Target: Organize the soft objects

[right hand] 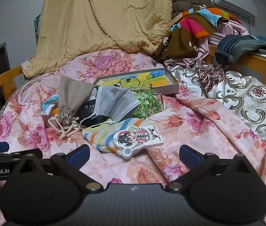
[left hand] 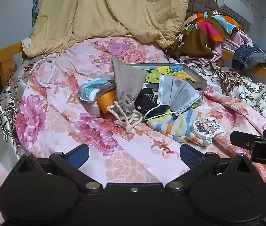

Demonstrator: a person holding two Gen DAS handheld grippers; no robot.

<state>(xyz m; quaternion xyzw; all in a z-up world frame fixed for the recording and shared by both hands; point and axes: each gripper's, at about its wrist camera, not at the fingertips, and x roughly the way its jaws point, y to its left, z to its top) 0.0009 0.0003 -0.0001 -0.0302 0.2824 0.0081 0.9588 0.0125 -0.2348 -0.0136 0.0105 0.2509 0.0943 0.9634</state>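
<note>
Both grippers hang low over the bed (left hand: 44, 124), tilted down toward a small heap of soft things. The left gripper (left hand: 133, 155) has its two blue pads spread wide apart, and only the flowered bedsheet lies between them. The right gripper (right hand: 133, 155) is spread just as wide and holds nothing.

Straight ahead of the left gripper lies a grey drawstring pouch (left hand: 126, 83), its cord trailing toward the gripper. Just to the right of the pouch is a grey face mask (left hand: 177, 94), lying partly over something black. Nearer to the gripper and to its right is a striped cloth (left hand: 172, 126), and a small printed cartoon pouch (left hand: 205, 128) rests on the edge of that cloth.

From the right gripper, the cartoon pouch is the nearest thing, a little ahead and slightly left. Behind the heap stands a shallow box (right hand: 167, 85) with a coloured drawing inside. A yellow quilt (right hand: 102, 20) hangs at the far end of the bed.
</note>
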